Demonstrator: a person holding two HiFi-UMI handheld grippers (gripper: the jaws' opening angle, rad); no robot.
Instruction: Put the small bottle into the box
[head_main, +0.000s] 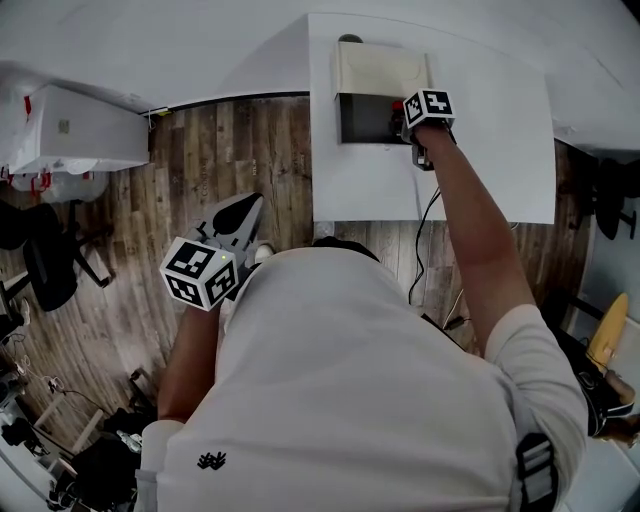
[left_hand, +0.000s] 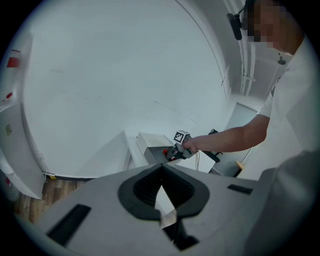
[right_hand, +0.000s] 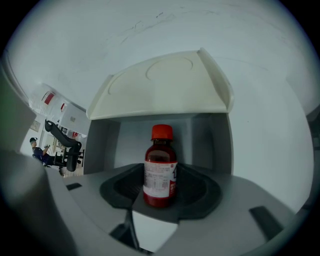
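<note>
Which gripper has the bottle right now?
The right gripper, at the box opening, shut on the red-capped bottle. The left gripper is shut, empty, back over the floor.

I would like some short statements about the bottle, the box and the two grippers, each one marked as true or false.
1. The right gripper holds the small bottle upright. True.
2. The bottle's cap is blue. False: it is red.
3. The left gripper is also at the box. False: it is near the person's body, above the wooden floor.
4. The box stands on the white table. True.
5. The left gripper's jaws are wide apart. False: they are together, with nothing between them.
</note>
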